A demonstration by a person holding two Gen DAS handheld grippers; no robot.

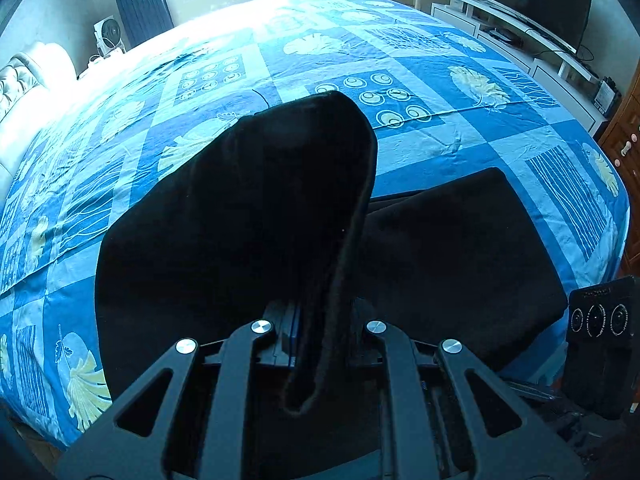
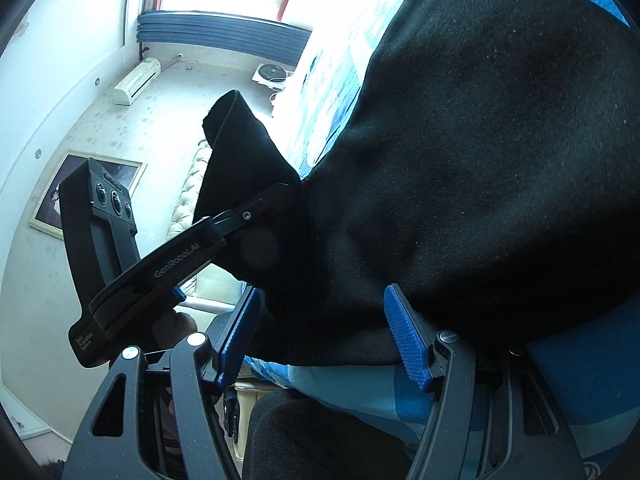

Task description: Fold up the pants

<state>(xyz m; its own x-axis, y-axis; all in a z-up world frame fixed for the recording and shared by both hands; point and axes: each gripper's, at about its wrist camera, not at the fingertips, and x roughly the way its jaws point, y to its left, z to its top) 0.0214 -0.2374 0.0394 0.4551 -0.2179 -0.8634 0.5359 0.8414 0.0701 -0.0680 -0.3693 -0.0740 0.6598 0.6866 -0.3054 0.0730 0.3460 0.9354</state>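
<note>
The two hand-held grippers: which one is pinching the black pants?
The left hand-held gripper. Its jaws are shut tight on a lifted fold of the black pants. The right hand-held gripper has its blue pads spread apart, not squeezing.

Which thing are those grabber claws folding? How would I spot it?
Find the big bed with the blue patterned sheet. Near its closest edge lie the black pants, one end lifted by the left gripper. They are the only plain black cloth on that sheet.

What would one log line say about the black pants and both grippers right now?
left gripper: shut on black pants, lifted fold | right gripper: open, at pants edge | blue patterned bedsheet: underneath
</note>
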